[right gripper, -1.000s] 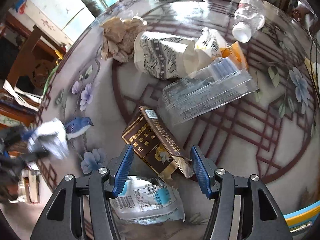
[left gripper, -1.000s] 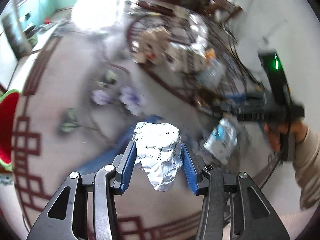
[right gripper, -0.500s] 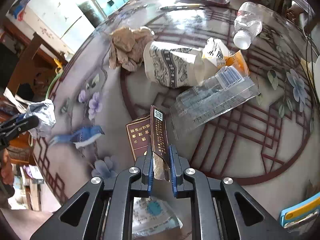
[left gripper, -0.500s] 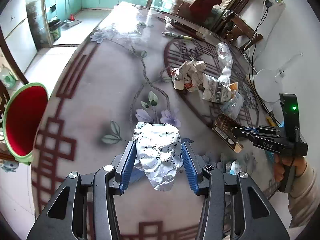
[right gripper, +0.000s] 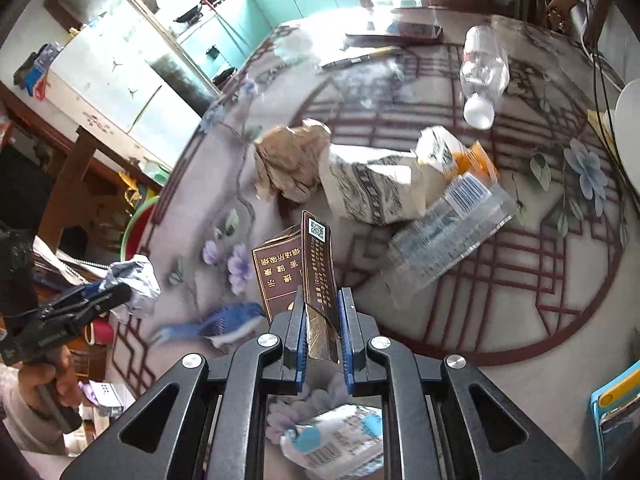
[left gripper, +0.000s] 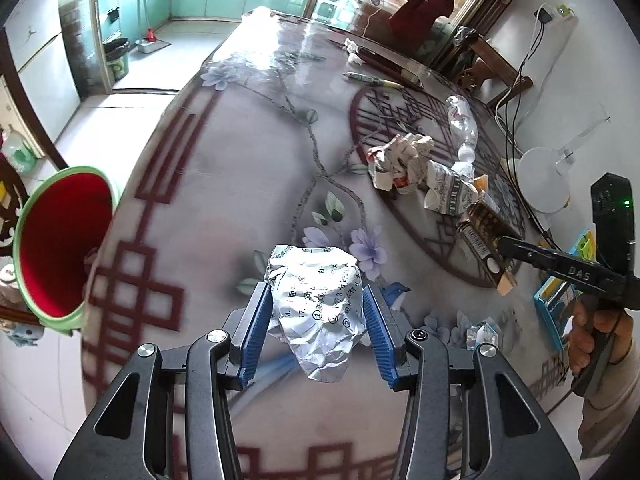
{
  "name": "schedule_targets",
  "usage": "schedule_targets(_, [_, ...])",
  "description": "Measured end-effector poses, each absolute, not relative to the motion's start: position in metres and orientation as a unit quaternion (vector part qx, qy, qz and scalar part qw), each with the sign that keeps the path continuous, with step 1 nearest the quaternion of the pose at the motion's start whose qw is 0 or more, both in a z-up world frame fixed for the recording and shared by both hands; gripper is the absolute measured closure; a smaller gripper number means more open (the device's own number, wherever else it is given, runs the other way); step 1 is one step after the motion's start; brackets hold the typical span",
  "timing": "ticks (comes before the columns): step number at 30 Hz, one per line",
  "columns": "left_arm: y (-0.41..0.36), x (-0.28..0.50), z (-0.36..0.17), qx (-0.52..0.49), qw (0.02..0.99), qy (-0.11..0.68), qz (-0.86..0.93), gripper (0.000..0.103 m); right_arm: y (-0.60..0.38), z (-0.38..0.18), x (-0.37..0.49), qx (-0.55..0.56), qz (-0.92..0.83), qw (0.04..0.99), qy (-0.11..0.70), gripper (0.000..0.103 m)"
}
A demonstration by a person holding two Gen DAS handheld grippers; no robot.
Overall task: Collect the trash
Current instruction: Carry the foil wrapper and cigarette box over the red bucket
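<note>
My left gripper (left gripper: pixel 316 320) is shut on a crumpled white paper ball (left gripper: pixel 318 308) and holds it above the patterned table (left gripper: pixel 224 200). A red bin with a green rim (left gripper: pixel 60 240) stands off the table's left edge. My right gripper (right gripper: pixel 320 320) is shut on a flattened brown cigarette box (right gripper: pixel 308 264), lifted off the table; the same box (left gripper: pixel 482 236) shows at the right of the left wrist view. From the right wrist view the paper ball (right gripper: pixel 134 282) and left gripper (right gripper: pixel 108 298) appear at the far left.
On the table lie crumpled brown paper (right gripper: pixel 292 164), a printed paper cup (right gripper: pixel 368 188), a clear plastic package (right gripper: pixel 448 228), an orange wrapper (right gripper: pixel 476 160), an empty clear bottle (right gripper: pixel 482 76), a pen (right gripper: pixel 360 58) and a small white wrapper (right gripper: pixel 340 440). A blue item (right gripper: pixel 616 400) sits at the right edge.
My right gripper closed on the brown box and raised it off the table. The left gripper carried the paper ball sideways toward the red bin.
</note>
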State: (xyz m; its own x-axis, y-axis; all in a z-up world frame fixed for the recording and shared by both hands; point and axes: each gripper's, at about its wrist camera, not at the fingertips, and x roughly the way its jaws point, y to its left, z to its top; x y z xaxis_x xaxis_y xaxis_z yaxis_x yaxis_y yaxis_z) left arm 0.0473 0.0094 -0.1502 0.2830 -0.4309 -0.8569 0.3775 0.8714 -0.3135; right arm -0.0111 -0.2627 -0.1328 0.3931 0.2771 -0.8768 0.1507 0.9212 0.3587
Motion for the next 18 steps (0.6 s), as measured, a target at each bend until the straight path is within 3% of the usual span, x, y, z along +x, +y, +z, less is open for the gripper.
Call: schedule_targets(18, [0.054, 0.070, -0.153, -0.010, 0.805, 0.537, -0.251, 0.058, -0.198, -0.105, 0.013, 0.202, 0.045, 0.824, 0.527, 0.092])
